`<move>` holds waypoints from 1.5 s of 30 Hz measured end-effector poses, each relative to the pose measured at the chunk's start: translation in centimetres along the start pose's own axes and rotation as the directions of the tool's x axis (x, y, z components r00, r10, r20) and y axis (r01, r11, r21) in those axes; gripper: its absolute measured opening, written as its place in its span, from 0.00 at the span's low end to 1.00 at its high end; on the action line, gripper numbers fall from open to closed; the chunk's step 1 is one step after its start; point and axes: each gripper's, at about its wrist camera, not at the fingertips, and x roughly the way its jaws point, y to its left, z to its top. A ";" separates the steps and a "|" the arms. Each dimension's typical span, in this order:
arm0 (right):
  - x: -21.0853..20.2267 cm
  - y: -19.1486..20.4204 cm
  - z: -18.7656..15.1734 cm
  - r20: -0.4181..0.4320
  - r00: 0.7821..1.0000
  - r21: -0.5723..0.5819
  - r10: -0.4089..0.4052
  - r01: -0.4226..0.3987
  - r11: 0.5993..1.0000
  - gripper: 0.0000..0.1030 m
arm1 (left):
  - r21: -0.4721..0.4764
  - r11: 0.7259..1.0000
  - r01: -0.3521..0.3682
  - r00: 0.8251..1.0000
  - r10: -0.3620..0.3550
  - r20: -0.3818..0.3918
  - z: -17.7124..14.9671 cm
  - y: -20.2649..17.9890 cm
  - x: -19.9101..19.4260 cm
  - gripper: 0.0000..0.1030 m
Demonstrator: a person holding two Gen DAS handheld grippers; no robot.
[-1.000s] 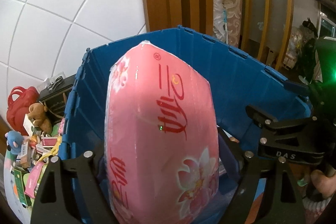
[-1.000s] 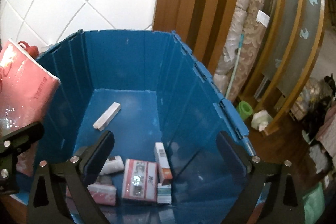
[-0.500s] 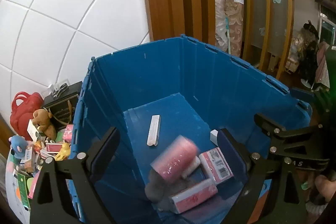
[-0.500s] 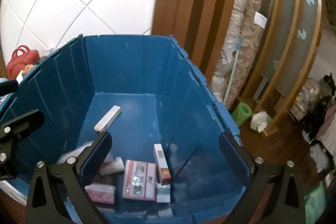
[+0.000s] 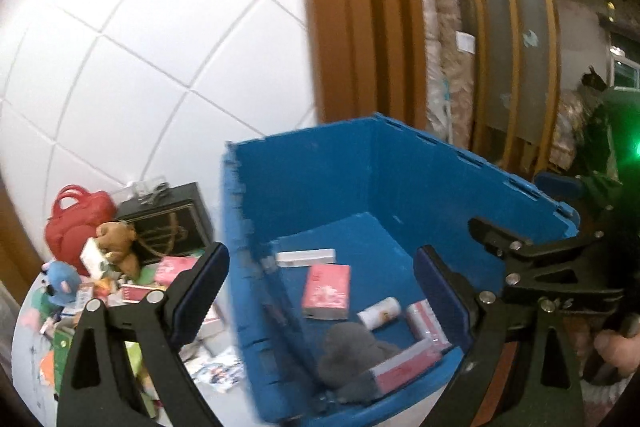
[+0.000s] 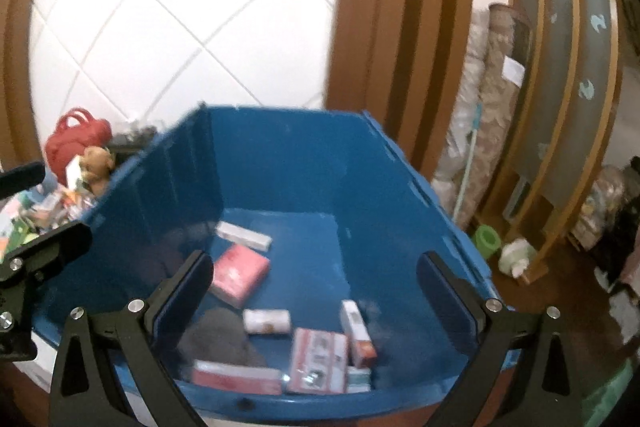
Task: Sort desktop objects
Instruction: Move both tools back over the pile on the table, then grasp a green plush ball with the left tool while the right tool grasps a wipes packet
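The blue crate (image 5: 420, 179) (image 6: 280, 163) stands open below both grippers. A pink tissue pack (image 5: 326, 291) (image 6: 238, 275) lies flat on its floor, beside a long white box (image 5: 306, 257) (image 6: 244, 235), a small white roll (image 5: 379, 311) (image 6: 267, 321), a grey lump (image 5: 348, 351) (image 6: 218, 341) and red-and-white boxes (image 6: 318, 361). My left gripper (image 5: 320, 255) hangs open above the crate's left wall with nothing between its fingers. My right gripper (image 6: 314, 259) is open and empty over the crate's near edge.
Left of the crate the table is piled with a red bag (image 5: 78, 211), a brown teddy bear (image 5: 116, 237), a black case (image 5: 168, 223), a blue plush (image 5: 60, 277) and several small boxes. Rolled carpets (image 6: 492, 107) and a green roll (image 6: 488, 239) stand by the shelves at right.
The left gripper let go of the pink pack, which fell and now lies on the crate floor. Both grippers have drawn back and up; the left view has swung toward the table clutter.
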 end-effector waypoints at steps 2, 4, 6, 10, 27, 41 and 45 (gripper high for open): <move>-0.7 1.8 0.6 0.030 0.999 -0.003 0.035 -0.035 0.999 1.00 | -0.014 1.000 -0.020 1.000 0.020 0.001 -0.6 2.1 -0.7 0.92; -1.3 3.9 1.2 0.057 0.995 -0.019 0.080 -0.079 0.997 1.00 | -0.037 0.998 -0.056 0.998 0.056 -0.001 -1.3 4.3 -1.2 0.92; -1.5 6.3 1.6 0.072 0.989 -0.040 0.131 -0.129 0.991 1.00 | -0.061 0.995 -0.079 0.997 0.079 0.002 -2.1 6.4 -1.9 0.92; -1.7 11.3 2.1 0.086 0.974 -0.080 0.208 -0.201 0.976 1.00 | -0.122 0.978 -0.168 0.986 0.167 -0.016 -4.4 12.5 -3.6 0.92; 1.6 29.1 0.1 -0.074 0.915 -0.199 0.396 -0.402 0.894 1.00 | -0.409 0.687 -0.601 0.787 0.419 -0.453 -24.3 40.5 -7.1 0.92; 10.5 37.6 -7.6 -0.360 0.850 -0.164 0.383 -0.462 0.871 1.00 | -0.407 0.675 -0.616 0.726 0.286 -0.625 -36.4 48.8 -1.0 0.92; 14.7 38.4 -10.5 -0.442 0.827 -0.115 0.346 -0.435 0.893 1.00 | -0.352 0.708 -0.612 0.705 0.287 -0.648 -37.3 48.9 1.8 0.92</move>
